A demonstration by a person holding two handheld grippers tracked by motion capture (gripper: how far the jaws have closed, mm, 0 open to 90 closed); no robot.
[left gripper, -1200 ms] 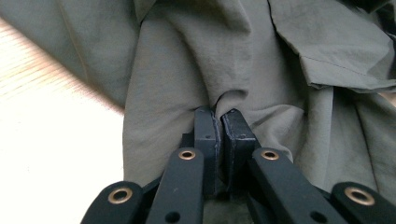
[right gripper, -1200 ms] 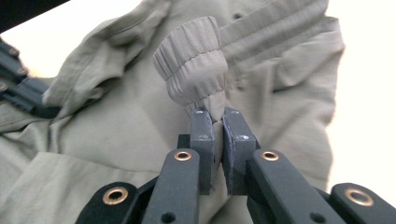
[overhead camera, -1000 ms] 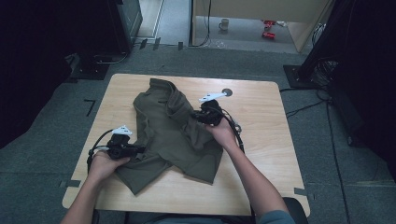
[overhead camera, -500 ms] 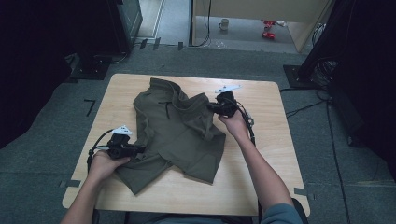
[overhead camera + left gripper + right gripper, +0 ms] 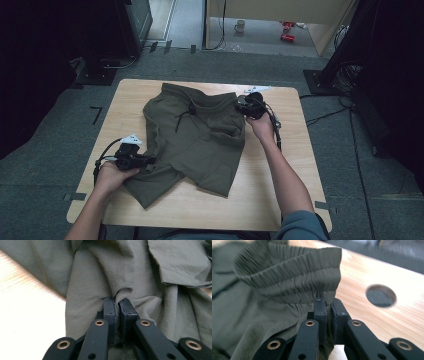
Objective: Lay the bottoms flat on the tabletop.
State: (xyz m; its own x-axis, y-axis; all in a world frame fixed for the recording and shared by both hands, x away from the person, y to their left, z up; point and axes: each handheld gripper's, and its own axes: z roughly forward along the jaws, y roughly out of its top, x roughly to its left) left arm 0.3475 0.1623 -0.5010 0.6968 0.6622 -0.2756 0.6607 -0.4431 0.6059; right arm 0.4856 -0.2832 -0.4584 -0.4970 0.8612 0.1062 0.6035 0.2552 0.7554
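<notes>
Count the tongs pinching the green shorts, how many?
2. The left tongs pinch a leg of the shorts near the person; the right tongs pinch the elastic waistband.

We see a lab or studio: a lone wooden table [image 5: 280, 200] on grey carpet; black stands [image 5: 102, 75] upper left; cables [image 5: 325, 117] at right.

The table [image 5: 280, 200] is lit evenly from above in the high view, while the surrounding floor and the corners are left dim to near black. In the left gripper view the bare wood [image 5: 22, 315] is washed out by glare. In the right gripper view the far background is blurred and the shorts [image 5: 294, 277] are softened towards the left edge.
</notes>
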